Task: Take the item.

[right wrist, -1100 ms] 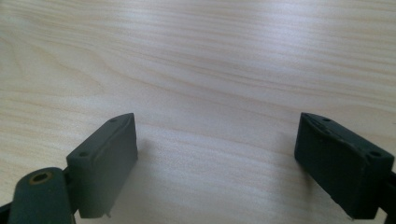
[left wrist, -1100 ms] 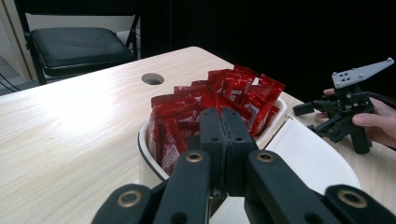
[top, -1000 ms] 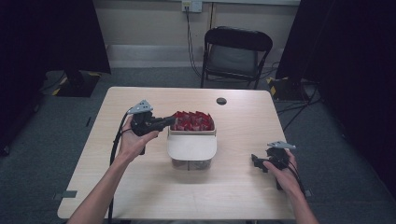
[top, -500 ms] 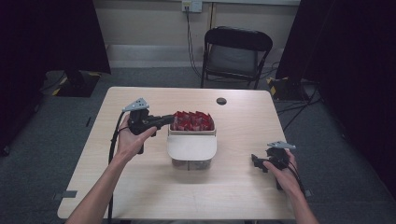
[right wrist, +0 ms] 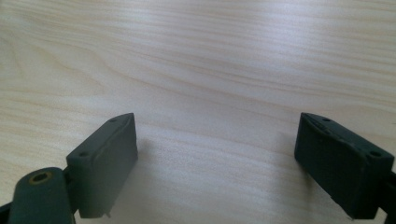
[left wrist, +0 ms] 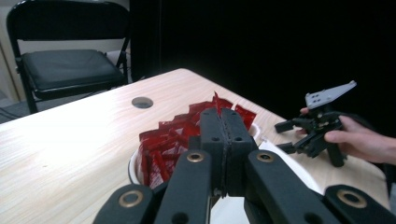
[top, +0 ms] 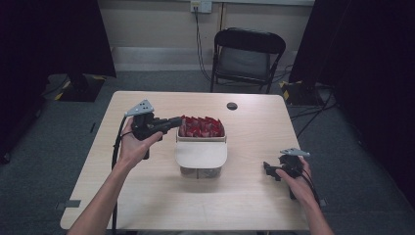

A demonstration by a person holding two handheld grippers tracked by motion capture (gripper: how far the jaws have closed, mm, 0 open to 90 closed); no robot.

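In the high view, the left claw (top: pixel 179 121) is at the left rim of a white bowl (top: pixel 201 154) in the middle of the tabletop (top: pixel 244 205). The bowl is full of red packets (top: pixel 201 127). The left gripper view shows what the high view does not: the jaws of this claw are pressed together, with nothing visible between them, just above the packets. The right claw (top: pixel 268 170) rests low at the near right of the tabletop, well apart from the bowl. The right gripper view shows its jaws wide apart over bare wood.
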